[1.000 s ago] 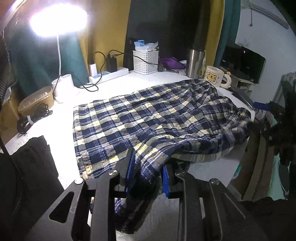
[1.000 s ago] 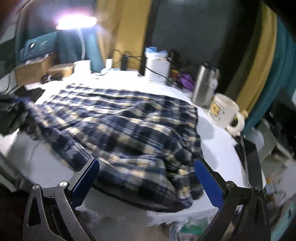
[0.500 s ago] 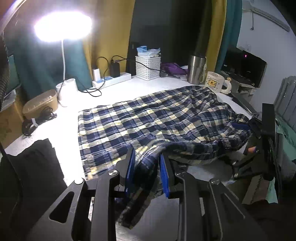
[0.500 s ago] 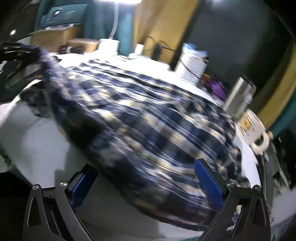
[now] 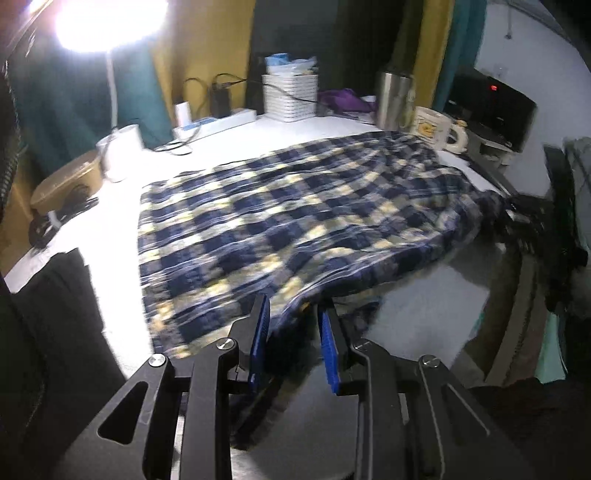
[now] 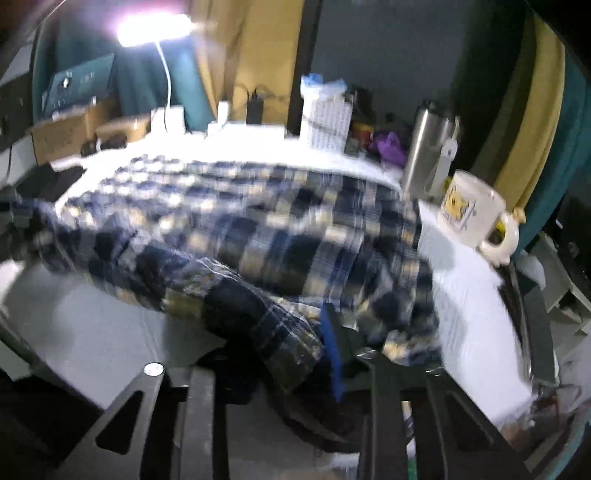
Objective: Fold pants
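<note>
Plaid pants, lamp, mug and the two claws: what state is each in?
plaid pants: spread out, near edge lifted and bunched.
lamp: switched on.
mug: upright, beside the pants.
left gripper: jaws just opened slightly, pants edge gripped between them.
right gripper: jaws just closed, clamping bunched pants fabric.

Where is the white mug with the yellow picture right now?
The white mug stands at the table's far right, just right of the steel tumbler and beside the plaid pants.
</note>
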`<action>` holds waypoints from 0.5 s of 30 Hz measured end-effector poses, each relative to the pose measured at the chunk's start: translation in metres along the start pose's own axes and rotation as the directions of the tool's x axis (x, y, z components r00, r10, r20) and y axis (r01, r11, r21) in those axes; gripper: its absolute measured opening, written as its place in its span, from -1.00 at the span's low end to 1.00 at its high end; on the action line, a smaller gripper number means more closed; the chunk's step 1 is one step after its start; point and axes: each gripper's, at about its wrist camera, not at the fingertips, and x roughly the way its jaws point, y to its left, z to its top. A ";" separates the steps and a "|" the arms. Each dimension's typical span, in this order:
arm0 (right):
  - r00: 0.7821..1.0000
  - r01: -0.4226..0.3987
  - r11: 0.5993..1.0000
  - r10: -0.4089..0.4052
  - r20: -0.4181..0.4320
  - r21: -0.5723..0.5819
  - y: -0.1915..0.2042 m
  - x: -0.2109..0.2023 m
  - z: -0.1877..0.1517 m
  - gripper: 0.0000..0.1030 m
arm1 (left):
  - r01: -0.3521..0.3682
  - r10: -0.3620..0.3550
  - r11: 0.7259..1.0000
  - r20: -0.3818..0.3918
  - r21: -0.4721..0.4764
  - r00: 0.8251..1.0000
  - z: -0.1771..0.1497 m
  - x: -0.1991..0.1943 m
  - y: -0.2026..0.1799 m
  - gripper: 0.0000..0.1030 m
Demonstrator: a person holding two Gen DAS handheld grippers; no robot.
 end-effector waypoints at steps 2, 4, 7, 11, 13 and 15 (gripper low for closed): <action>1.000 -0.011 1.000 0.010 0.013 0.009 -0.004 -0.004 0.013 -0.57 | 0.028 -0.029 0.999 0.024 0.028 0.999 0.000 -0.002 -0.014 0.25; 1.000 -0.013 1.000 0.013 0.028 0.009 -0.008 -0.010 0.027 -0.57 | 0.045 -0.048 0.997 0.049 0.062 0.998 0.002 -0.001 -0.027 0.52; 0.999 -0.015 1.000 0.015 0.049 -0.001 -0.010 -0.021 0.044 -0.57 | 0.003 -0.011 0.990 0.058 0.138 0.998 0.006 0.011 -0.048 0.53; 0.997 -0.011 1.000 0.013 0.077 -0.024 -0.010 -0.036 0.057 -0.58 | -0.071 0.063 0.978 0.048 0.197 0.997 0.012 0.031 -0.064 0.53; 0.996 -0.006 1.000 0.009 0.087 -0.030 -0.011 -0.043 0.061 -0.67 | -0.135 0.125 0.969 0.062 0.205 0.990 0.015 0.035 -0.064 0.52; 0.995 -0.003 1.000 0.006 0.100 -0.027 -0.012 -0.050 0.063 -0.70 | -0.163 0.150 0.971 0.086 0.177 0.985 0.017 0.031 -0.055 0.52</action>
